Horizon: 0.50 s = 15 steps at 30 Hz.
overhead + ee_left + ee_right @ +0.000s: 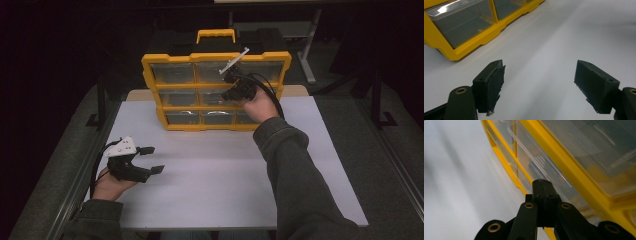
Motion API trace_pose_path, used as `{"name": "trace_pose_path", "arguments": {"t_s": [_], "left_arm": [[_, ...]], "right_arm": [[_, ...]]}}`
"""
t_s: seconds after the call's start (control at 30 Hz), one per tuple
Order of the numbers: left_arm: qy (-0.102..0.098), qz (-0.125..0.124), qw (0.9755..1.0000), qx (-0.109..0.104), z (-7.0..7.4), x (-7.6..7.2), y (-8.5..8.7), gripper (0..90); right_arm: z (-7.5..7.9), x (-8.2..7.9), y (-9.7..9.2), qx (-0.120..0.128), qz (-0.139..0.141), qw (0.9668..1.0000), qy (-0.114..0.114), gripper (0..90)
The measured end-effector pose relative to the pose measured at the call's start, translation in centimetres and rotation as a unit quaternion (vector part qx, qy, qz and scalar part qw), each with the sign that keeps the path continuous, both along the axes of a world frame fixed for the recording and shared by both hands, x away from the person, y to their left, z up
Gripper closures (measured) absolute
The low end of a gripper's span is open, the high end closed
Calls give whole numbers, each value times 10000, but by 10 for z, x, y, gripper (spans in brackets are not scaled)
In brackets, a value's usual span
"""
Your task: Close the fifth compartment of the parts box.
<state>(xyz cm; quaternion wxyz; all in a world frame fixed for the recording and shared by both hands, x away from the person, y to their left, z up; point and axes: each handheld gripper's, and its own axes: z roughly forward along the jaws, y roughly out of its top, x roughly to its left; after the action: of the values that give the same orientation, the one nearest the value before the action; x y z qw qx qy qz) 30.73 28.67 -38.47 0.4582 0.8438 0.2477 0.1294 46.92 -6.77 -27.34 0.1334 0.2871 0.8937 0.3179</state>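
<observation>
At the centre of the high view, slightly right, the right gripper (234, 86) is held up against the front of the yellow organizer box (176, 127), level with its middle row of clear drawers (176, 96). Its jaws are pressed fully together with nothing between them; in the right gripper view their tips (543, 185) sit at a clear drawer's edge (536, 160), though contact cannot be told. At lower left, the left gripper (151, 160) rests low over the white table (215, 175), jaws wide apart and empty, well apart from the box, which stands upright at the table's far edge.
</observation>
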Motion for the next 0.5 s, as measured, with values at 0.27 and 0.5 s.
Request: {"name": "trace_pose_path", "arguments": {"t_s": [0.27,0.5], "left_arm": [[0,-3,10000,-1,0,-1,-1,235],[20,-22,10000,23,0,0,-2,235]], "right_arm": [[-7,-3,-6,248,47,9995,180,847],[-14,-7,-18,573,44,9975,401,803]]}}
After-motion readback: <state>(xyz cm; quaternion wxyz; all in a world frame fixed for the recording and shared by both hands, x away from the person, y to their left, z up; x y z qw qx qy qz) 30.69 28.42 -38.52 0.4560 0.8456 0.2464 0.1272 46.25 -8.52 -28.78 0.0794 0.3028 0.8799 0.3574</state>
